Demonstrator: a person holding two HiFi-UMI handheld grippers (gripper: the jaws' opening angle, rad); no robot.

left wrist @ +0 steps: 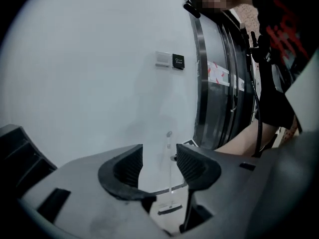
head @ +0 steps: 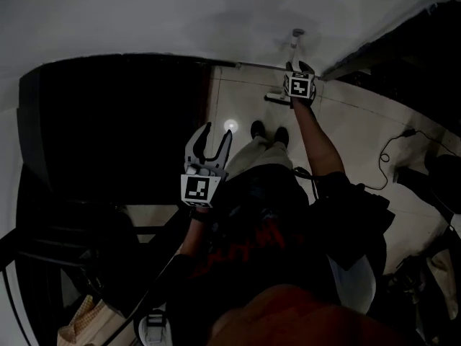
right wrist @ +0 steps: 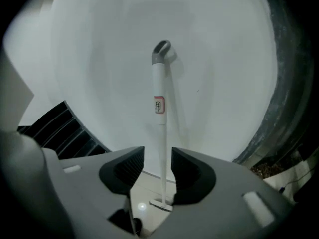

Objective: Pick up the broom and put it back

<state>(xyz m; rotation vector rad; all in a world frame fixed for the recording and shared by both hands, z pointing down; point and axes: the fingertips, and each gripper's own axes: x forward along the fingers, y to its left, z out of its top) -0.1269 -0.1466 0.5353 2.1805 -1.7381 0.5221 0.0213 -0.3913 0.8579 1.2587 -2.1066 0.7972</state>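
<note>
Right gripper view is looking past the right gripper (right wrist: 158, 158), its fingers (right wrist: 130, 167) standing spread and pinching nothing. Beyond their gap the broom (right wrist: 159, 108) is standing upright against the white wall (right wrist: 99, 59). It is showing a slim white shaft, a red label and a grey hooked cap, and its head is resting on the tiled floor (right wrist: 144, 182). The left gripper (left wrist: 159, 153) is holding its fingers apart too, empty.

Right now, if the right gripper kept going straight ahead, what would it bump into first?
Most likely the broom: its white handle stands upright by the wall, lined up with the gap between the right gripper's open jaws. How far off it is, the pictures don't show.
</note>
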